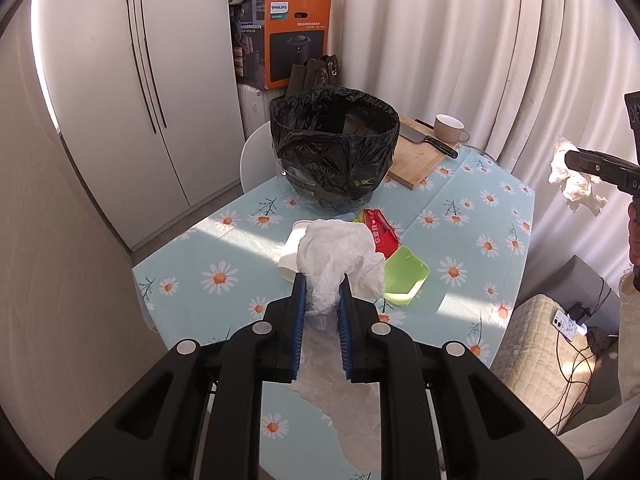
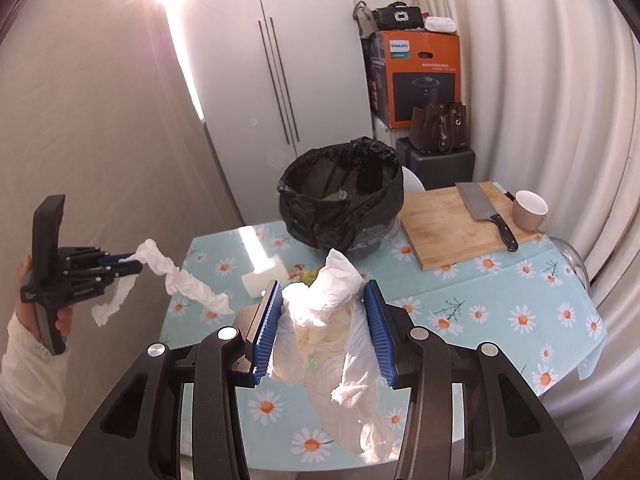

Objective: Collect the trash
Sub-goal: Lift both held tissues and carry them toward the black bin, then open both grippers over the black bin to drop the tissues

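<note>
My left gripper (image 1: 323,282) is shut on a crumpled white tissue (image 1: 336,248) and holds it above the daisy tablecloth (image 1: 224,276); a long tail of the tissue hangs below the blue pads. In the right wrist view this left gripper (image 2: 135,263) sits at the far left, its tissue (image 2: 180,280) trailing right. My right gripper (image 2: 323,292) is shut on a bigger wad of white tissue (image 2: 320,312). In the left wrist view that right gripper (image 1: 570,160) shows at the right edge with its tissue (image 1: 576,186). A bin lined with a black bag (image 1: 336,152) (image 2: 344,196) stands open at the table's far side.
A red wrapper (image 1: 380,232), a green container (image 1: 404,276) and a tipped white cup (image 1: 289,254) lie in front of the bin. A wooden cutting board (image 2: 448,224) with a cleaver (image 2: 484,208) and a beige mug (image 2: 530,210) sits to the bin's right. Curtains hang behind.
</note>
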A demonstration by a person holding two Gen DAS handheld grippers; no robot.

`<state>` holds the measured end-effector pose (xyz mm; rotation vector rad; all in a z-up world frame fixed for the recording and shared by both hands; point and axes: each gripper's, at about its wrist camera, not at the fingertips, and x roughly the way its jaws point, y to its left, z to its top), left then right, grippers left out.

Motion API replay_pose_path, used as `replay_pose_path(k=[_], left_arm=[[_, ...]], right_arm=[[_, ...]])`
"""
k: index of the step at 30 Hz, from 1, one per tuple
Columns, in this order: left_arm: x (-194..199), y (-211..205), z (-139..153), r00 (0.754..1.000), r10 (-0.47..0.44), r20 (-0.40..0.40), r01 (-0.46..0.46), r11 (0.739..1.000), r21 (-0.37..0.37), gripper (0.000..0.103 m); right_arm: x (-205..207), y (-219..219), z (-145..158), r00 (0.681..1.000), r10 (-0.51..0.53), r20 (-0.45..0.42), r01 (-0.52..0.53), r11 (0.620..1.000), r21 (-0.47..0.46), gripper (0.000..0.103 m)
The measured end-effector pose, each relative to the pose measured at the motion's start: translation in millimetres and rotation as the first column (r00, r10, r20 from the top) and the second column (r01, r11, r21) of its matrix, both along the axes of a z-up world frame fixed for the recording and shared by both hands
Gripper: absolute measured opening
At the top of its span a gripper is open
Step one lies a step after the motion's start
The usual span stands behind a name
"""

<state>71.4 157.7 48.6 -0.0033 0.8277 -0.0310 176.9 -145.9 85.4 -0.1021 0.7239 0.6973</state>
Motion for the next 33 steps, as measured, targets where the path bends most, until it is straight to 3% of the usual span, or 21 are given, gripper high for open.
replay_pose_path(k=[13,17,23,29,33], left_arm=[[54.4,33.9,-6.5,0.997,-0.080,-0.016,0.080,0.997,-0.006,0.016],[62.1,40.2,0.4,0.996,-0.088,-0.001,0.088,0.995,-0.037,0.016],[74.4,51.0,16.2,0.998,-0.064,0.027,0.066,0.992,-0.104,0.016],[89.9,51.7,36.1,0.999,-0.013,0.032,0.017,0.994,-0.105,0.016],[106.5,49.5,41.6,0.999,0.045,-0.005,-0.045,0.996,-0.079,0.016]], right_arm=[[13.0,47.1,2.1,1.000,0.022,-0.005,-0.022,0.999,0.027,0.041],[19.5,66.7,3.6,0.999,0.047,0.013,-0.047,0.999,-0.002,0.041],[39.7,89.8,13.0,0.992,0.123,0.034,-0.123,0.992,0.003,0.041],[84.4,106.5,22.0,0.980,0.195,0.022,-0.196,0.981,0.018,0.041],[118.4,109.7,27.1,0.971,0.237,0.022,-0.238,0.970,0.048,0.041]])
